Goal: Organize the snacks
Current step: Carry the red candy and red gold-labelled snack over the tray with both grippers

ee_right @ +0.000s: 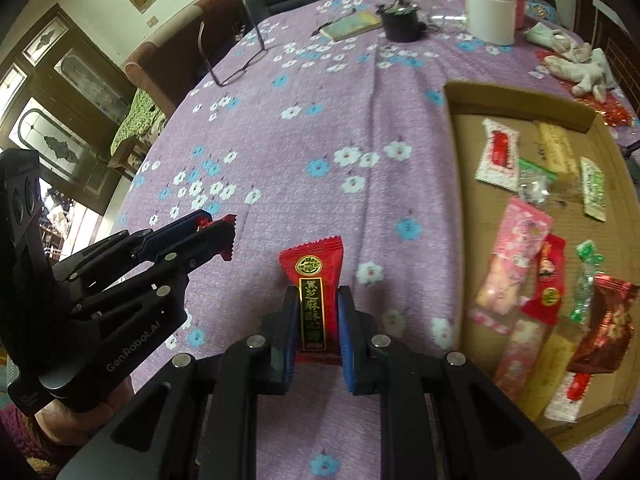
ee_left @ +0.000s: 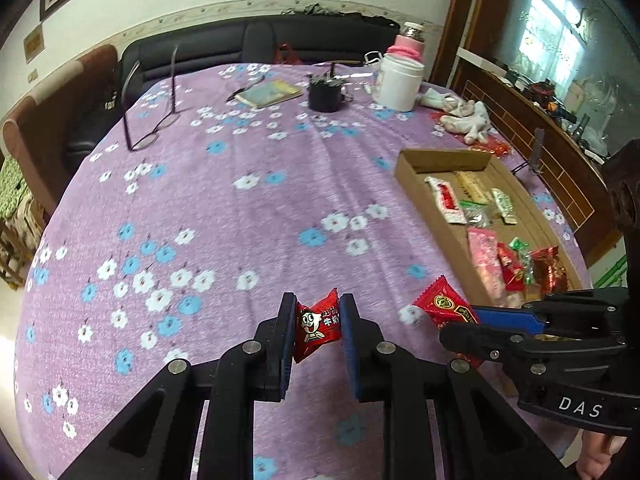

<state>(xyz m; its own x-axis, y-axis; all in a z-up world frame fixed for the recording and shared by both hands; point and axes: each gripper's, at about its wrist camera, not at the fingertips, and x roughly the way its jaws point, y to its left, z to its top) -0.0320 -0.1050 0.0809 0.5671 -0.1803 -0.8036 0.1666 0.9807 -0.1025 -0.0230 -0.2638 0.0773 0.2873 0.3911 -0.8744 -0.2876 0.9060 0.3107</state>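
Note:
My left gripper (ee_left: 316,334) is shut on a small red milk candy packet (ee_left: 317,326) with a cartoon face, held above the purple flowered tablecloth; it also shows in the right wrist view (ee_right: 218,232). My right gripper (ee_right: 318,322) is shut on a long red sesame snack packet (ee_right: 314,296) with a black and gold label; that packet shows in the left wrist view (ee_left: 444,306). The two grippers are side by side, left of a flat cardboard tray (ee_right: 460,216) that holds several wrapped snacks (ee_right: 516,256).
On the round table's far side lie eyeglasses (ee_left: 150,120), a notebook (ee_left: 268,93), a black cup (ee_left: 325,94), a white container (ee_left: 400,80) and white gloves (ee_left: 466,116). A dark sofa (ee_left: 224,46) stands behind. A wooden cabinet (ee_left: 532,120) is at the right.

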